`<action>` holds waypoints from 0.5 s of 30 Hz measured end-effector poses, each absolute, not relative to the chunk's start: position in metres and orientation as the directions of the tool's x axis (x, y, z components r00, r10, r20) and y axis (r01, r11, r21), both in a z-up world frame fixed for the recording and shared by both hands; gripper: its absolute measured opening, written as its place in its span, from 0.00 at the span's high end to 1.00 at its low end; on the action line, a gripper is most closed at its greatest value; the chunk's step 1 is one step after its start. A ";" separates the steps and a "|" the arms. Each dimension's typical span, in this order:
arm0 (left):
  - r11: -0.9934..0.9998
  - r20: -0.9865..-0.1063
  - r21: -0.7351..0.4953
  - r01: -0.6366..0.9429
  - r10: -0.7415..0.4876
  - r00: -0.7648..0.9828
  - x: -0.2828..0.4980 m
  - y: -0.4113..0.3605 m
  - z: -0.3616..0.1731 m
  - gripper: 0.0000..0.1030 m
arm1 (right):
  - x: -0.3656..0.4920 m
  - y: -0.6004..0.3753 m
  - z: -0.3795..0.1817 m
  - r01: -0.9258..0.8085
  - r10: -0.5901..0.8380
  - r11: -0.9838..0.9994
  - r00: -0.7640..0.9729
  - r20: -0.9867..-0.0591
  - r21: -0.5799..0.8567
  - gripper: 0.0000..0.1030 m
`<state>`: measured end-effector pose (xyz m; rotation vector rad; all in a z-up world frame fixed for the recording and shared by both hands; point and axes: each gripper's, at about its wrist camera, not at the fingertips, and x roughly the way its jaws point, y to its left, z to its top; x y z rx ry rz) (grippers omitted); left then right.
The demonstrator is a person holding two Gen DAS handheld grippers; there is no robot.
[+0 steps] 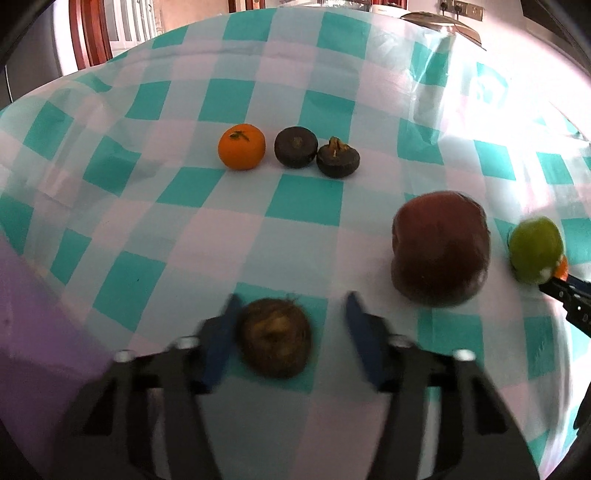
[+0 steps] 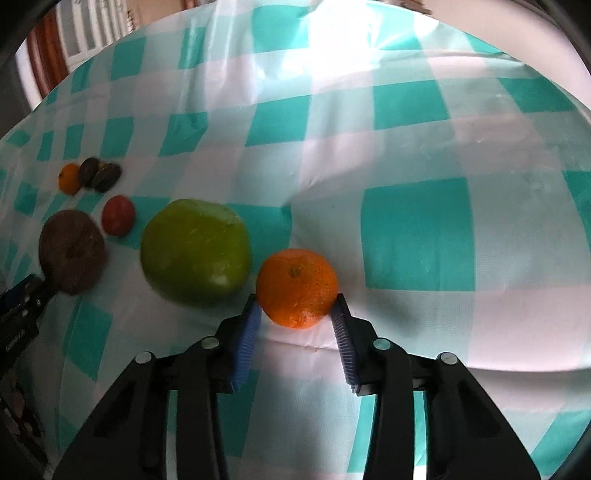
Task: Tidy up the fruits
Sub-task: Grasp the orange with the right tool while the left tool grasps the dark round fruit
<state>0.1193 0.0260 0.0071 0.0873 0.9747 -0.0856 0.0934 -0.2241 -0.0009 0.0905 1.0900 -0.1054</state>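
Observation:
In the left wrist view my left gripper is open around a brown round fruit on the checked cloth; the left pad touches it, the right pad stands apart. Farther off lie an orange and two dark fruits in a row. A dark red apple and a green fruit lie to the right. In the right wrist view my right gripper is shut on a second orange, beside the green fruit. The brown fruit and the red apple lie left.
A teal and white checked cloth covers the table, with wrinkles at the far side. The table's left edge drops off at the lower left in the left wrist view. A metal lid and a wooden door frame are beyond the far edge.

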 end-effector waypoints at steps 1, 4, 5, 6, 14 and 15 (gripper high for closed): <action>0.992 -0.837 0.026 0.122 -0.045 0.545 0.117 0.026 0.008 0.63 | 0.090 -0.224 0.001 0.121 -0.035 0.992 0.457 -0.889 0.023 0.63; 0.990 -0.860 0.002 0.144 -0.072 0.506 0.095 0.023 0.012 0.63 | 0.068 -0.223 0.011 0.093 -0.005 0.995 0.464 -0.886 0.043 0.63; 0.989 -0.863 0.001 0.148 -0.074 0.500 0.086 0.022 0.012 0.63 | 0.056 -0.223 0.015 0.080 0.009 0.995 0.465 -0.885 0.052 0.63; 0.988 -0.865 -0.001 0.152 -0.077 0.496 0.074 0.020 0.013 0.63 | 0.045 -0.222 0.018 0.070 0.024 0.996 0.464 -0.885 0.063 0.63; 0.963 -0.885 -0.020 0.269 -0.142 0.443 -0.041 -0.011 0.019 0.63 | -0.056 -0.222 0.029 -0.080 0.129 0.991 0.412 -0.902 0.105 0.63; 0.960 -0.885 -0.020 0.279 -0.147 0.441 -0.050 -0.014 0.021 0.63 | -0.066 -0.222 0.030 -0.101 0.137 0.989 0.410 -0.902 0.104 0.63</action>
